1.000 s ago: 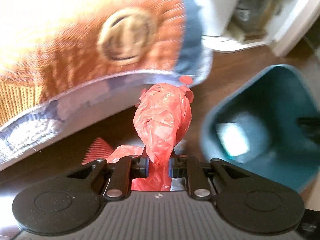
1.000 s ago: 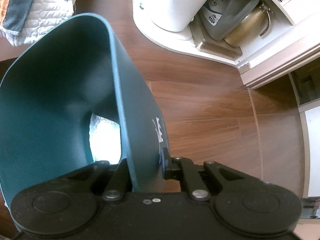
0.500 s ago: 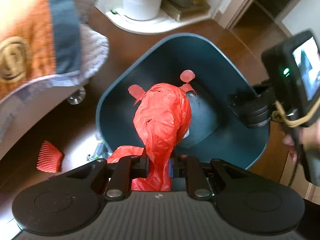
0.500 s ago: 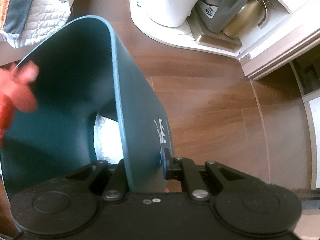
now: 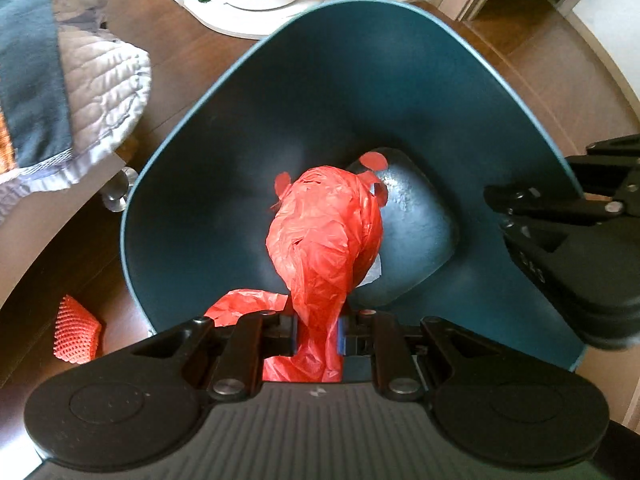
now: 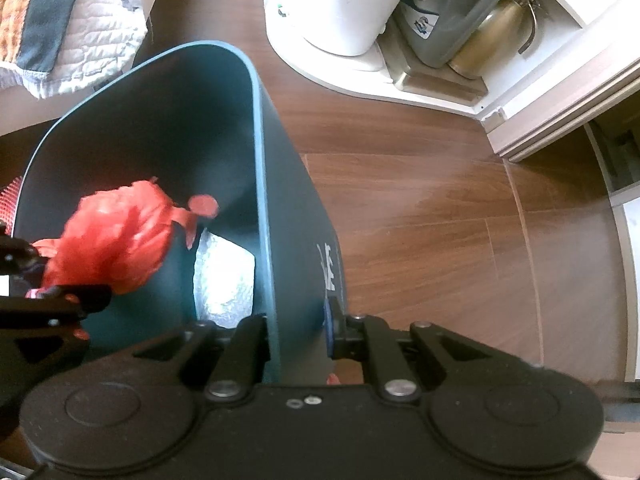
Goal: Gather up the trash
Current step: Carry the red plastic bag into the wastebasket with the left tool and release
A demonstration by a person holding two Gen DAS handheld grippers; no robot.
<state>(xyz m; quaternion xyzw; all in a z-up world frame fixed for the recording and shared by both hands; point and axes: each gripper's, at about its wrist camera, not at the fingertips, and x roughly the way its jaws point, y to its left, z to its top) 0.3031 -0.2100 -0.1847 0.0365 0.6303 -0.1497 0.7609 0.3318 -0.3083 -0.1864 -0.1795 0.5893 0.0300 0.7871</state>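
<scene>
Red bag poised over the teal bin

The left gripper (image 5: 318, 334), jaws clamped on the red plastic bag (image 5: 324, 232), holds it inside the bin's mouth; the right gripper (image 6: 298, 334) pinches the teal trash bin (image 6: 276, 216) wall. Best to release only while the bin is steady.

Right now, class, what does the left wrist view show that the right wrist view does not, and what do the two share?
Only the left wrist view shows the left gripper from behind, its jaws shut on the neck of the red bag, and a full view of the red mesh piece on the floor.

Only the right wrist view shows the white lettering on the bin's outer wall, the grey jug and the metal kettle.

Both show the teal bin, the red bag held inside it, and the right gripper clamped on the bin's wall.
</scene>
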